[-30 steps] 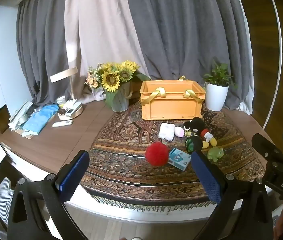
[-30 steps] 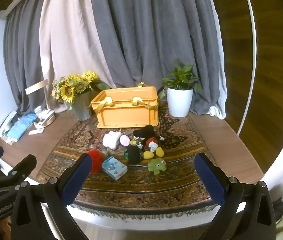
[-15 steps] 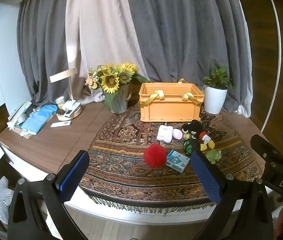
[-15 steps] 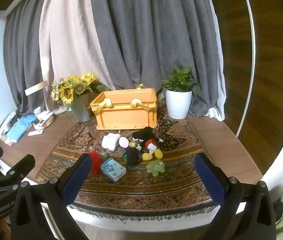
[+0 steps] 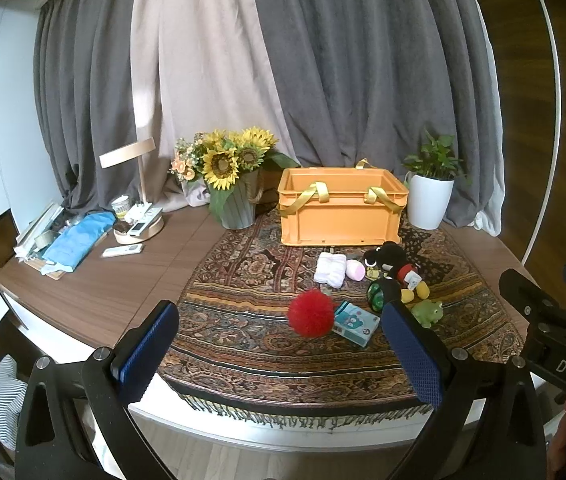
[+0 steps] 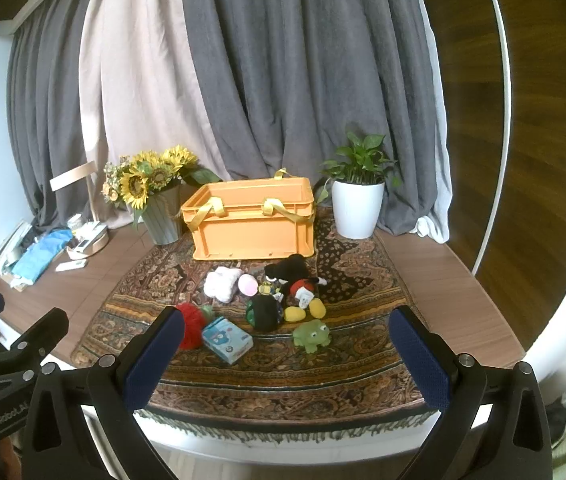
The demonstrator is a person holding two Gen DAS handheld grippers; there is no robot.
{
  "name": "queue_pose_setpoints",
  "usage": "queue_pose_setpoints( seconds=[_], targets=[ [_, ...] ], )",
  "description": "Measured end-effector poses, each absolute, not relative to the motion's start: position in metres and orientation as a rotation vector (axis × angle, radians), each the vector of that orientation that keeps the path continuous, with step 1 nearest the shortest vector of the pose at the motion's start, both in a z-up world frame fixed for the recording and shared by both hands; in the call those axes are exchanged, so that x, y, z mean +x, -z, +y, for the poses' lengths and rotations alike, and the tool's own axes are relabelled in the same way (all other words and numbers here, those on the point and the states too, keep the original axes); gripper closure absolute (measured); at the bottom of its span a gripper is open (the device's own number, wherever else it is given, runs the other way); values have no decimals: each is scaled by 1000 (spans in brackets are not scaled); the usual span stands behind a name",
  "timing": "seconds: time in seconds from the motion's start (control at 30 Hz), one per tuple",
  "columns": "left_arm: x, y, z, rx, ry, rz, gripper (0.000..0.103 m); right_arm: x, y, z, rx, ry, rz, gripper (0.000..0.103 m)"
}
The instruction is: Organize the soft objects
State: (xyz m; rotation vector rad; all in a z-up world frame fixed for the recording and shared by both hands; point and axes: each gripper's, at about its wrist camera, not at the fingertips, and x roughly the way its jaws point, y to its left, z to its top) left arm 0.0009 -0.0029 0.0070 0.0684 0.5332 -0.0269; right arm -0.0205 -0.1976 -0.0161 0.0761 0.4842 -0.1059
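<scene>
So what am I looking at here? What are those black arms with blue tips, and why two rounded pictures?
There is no robot: a person holds one hand-held gripper in each hand, and each carries a wide-angle camera looking forward along its two fingers. One picture is from the left hand-held gripper, the other from the right hand-held gripper. The blue parts are the finger pads; both grippers are open and hold nothing. Ahead, on a patterned rug, stands an orange crate, with soft toys in front of it: a red pompom, a green frog and a black plush. Sunflowers and a potted plant flank the crate.
</scene>
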Motion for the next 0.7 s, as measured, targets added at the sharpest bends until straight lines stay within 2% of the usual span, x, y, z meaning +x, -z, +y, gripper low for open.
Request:
queue_pose_setpoints(
  seconds=[0.7],
  targets=[
    [1,-4,-5,61,48,541,0,-20,17,-197,75,108,482,0]
  ],
)
